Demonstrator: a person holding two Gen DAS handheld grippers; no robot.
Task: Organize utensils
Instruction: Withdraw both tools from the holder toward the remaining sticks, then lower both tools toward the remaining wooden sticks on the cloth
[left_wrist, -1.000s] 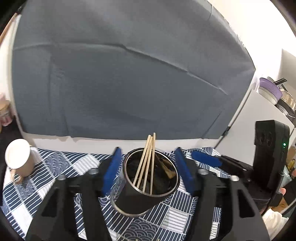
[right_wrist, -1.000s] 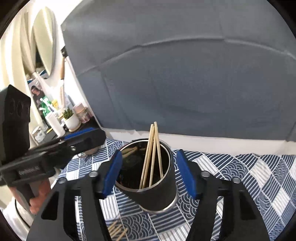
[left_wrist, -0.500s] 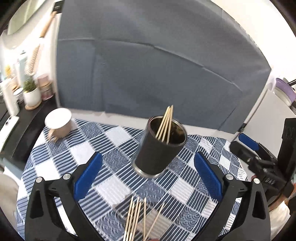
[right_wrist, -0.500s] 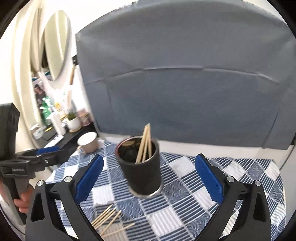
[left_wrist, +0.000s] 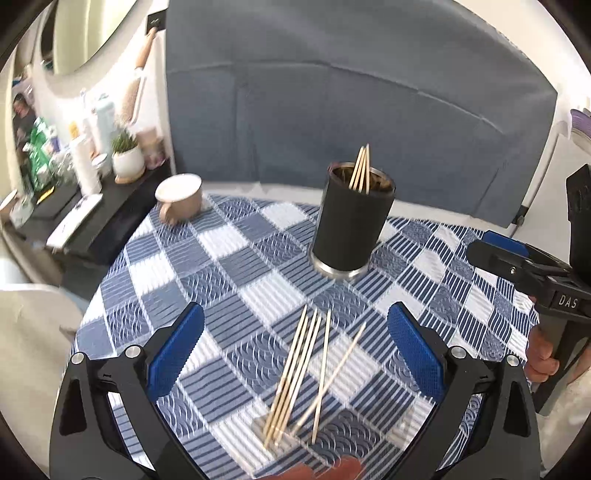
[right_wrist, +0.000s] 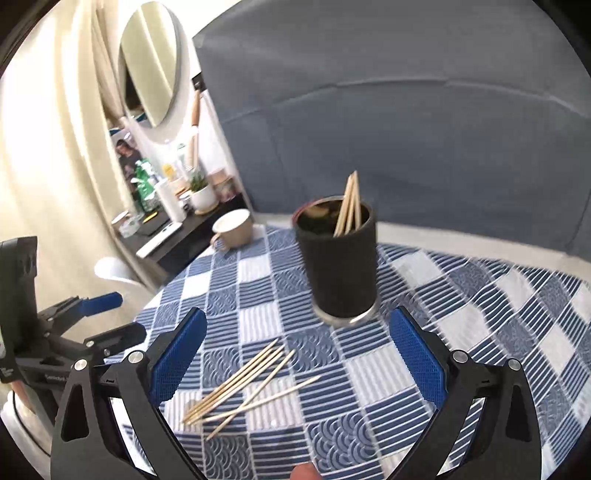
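Observation:
A black cylindrical holder (left_wrist: 351, 225) with a steel base stands upright on the blue checked tablecloth (left_wrist: 229, 258), with several wooden chopsticks standing in it; it also shows in the right wrist view (right_wrist: 338, 264). Several loose chopsticks (left_wrist: 299, 373) lie on the cloth in front of it, also in the right wrist view (right_wrist: 247, 384). My left gripper (left_wrist: 295, 365) is open and empty above the loose chopsticks. My right gripper (right_wrist: 297, 365) is open and empty, just right of the chopsticks and short of the holder. Each gripper shows in the other's view, the right one (left_wrist: 524, 266) and the left one (right_wrist: 96, 321).
A beige mug (left_wrist: 180, 195) lies on its side at the table's far left, also in the right wrist view (right_wrist: 232, 229). A dark side shelf (left_wrist: 92, 218) with bottles and a potted plant (left_wrist: 127, 158) stands to the left. A grey-blue backdrop (left_wrist: 351, 103) hangs behind the table.
Both grippers have let go of the holder, opened wide and pulled back and up. The holder now stands free on the cloth, and the loose chopsticks have come into view.

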